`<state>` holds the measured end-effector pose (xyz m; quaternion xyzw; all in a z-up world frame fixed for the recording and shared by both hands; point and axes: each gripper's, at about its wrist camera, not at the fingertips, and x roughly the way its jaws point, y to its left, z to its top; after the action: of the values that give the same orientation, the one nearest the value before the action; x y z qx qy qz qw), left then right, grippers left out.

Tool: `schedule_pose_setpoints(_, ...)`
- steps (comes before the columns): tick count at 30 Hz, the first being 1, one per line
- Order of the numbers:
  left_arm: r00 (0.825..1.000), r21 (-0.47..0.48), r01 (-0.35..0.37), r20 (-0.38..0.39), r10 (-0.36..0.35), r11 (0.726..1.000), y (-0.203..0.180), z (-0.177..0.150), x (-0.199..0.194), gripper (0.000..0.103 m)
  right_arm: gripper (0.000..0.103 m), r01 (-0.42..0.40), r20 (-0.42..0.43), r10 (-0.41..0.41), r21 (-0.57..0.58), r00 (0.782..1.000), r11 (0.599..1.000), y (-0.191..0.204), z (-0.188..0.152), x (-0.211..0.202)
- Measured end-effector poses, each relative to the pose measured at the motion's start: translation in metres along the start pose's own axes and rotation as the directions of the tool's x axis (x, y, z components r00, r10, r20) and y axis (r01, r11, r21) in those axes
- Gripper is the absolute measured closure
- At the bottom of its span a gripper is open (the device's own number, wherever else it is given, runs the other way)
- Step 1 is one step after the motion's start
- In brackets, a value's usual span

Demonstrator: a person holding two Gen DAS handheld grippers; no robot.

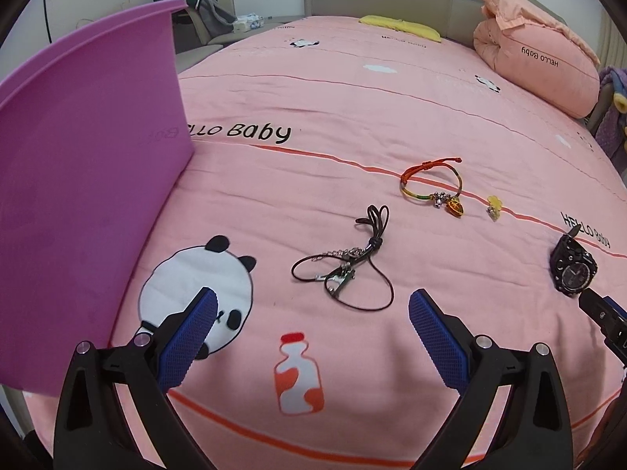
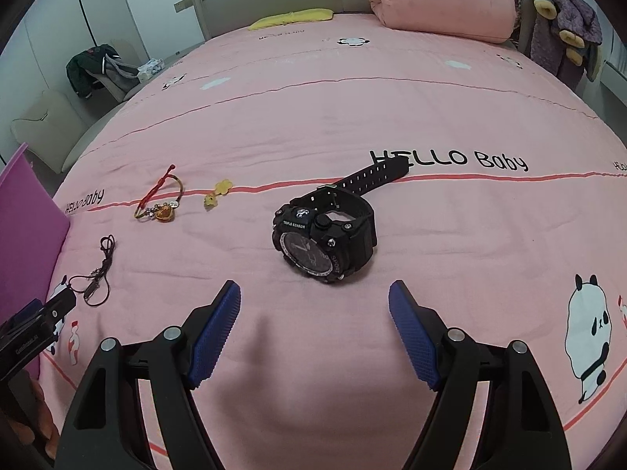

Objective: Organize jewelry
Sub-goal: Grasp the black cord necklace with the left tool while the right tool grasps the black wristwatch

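A black cord necklace point(image 1: 345, 266) with a metal pendant lies on the pink bedspread just ahead of my open, empty left gripper point(image 1: 313, 309). It also shows in the right wrist view point(image 2: 96, 274). A red-and-yellow string bracelet point(image 1: 431, 188) with charms and a small yellow flower charm point(image 1: 494, 205) lie farther off. A black sport watch point(image 2: 327, 231) lies just ahead of my open, empty right gripper point(image 2: 315, 305); it also shows in the left wrist view point(image 1: 572, 270). A purple box point(image 1: 82, 196) stands at the left.
The pink "HELLO Baby" bedspread point(image 1: 313, 90) covers the bed. A rolled pink quilt point(image 1: 537, 66) and a yellow cloth point(image 1: 399, 25) lie near the headboard. A chair with dark clothes point(image 2: 94, 70) stands beside the bed. Purple slippers and fabric point(image 2: 560, 27) hang at the far right.
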<state>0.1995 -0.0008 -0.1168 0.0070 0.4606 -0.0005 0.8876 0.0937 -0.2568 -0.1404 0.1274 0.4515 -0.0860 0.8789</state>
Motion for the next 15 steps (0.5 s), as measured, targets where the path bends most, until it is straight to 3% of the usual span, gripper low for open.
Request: schedule_pose_setpoints(15,1.000,0.008,-0.016,-0.024,0.016,1.000,-0.009,0.011,0.043,0.007,0.028,0.054,-0.025,-0.053,0.016,0.998,0.998,-0.002,0.019,0.043)
